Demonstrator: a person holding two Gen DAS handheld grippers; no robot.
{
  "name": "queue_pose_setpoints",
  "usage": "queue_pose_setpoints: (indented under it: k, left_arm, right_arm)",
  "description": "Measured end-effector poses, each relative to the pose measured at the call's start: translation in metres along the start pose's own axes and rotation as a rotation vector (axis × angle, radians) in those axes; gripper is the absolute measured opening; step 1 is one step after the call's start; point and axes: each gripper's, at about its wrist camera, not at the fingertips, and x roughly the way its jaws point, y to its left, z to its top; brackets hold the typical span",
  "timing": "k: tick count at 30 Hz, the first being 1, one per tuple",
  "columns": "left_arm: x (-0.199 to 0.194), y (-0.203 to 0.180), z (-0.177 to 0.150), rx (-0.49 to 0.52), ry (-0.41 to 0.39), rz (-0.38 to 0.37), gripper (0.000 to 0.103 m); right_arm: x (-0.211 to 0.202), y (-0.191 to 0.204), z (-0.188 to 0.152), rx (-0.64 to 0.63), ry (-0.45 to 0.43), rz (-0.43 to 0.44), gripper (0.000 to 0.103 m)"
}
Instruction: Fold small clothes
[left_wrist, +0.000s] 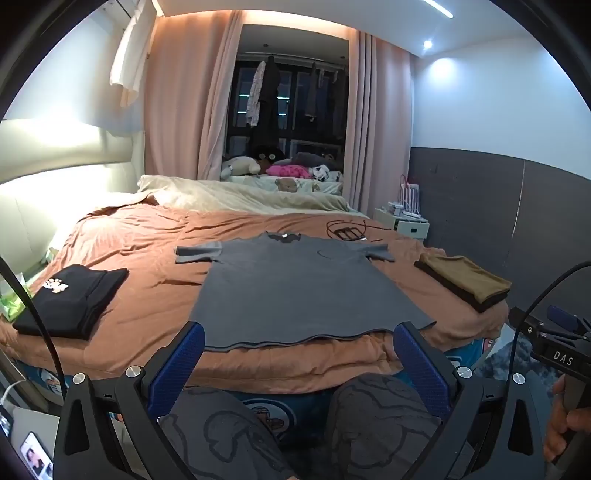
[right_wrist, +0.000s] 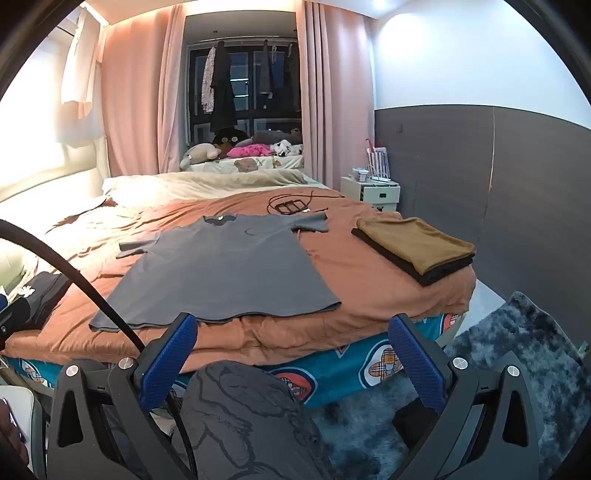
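a grey t-shirt (left_wrist: 295, 284) lies spread flat on the orange bedcover (left_wrist: 147, 266), hem toward the near edge, between a folded black garment (left_wrist: 74, 299) and a brown-topped folded stack (left_wrist: 465, 282), while the left gripper (left_wrist: 299, 343) and right gripper (right_wrist: 291, 338) hover short of it, jaws spread wide and empty.

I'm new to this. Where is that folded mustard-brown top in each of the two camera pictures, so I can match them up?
Left wrist view: the folded brown top lies far right, on the bed's right edge, atop a black folded garment.
Right wrist view: it sits right of centre, nearer mid-height, on the same black garment.
Shared landmark: the spread grey T-shirt, lying left of it in both.
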Motion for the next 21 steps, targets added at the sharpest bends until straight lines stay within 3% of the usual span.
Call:
queue_pose_setpoints:
  k: [9,21]
  left_arm:
    - [-0.001,-0.006,-0.009,0.001,-0.002,-0.005,0.103]
    - [-0.007,-0.001,0.002,-0.009,0.017,-0.038,0.103]
  right_arm:
    - [0.0,-0.001,0.0,0.006,-0.006,0.003,0.103]
    - [-0.008,0.002,0.003,-0.011,-0.02,0.0,0.103]
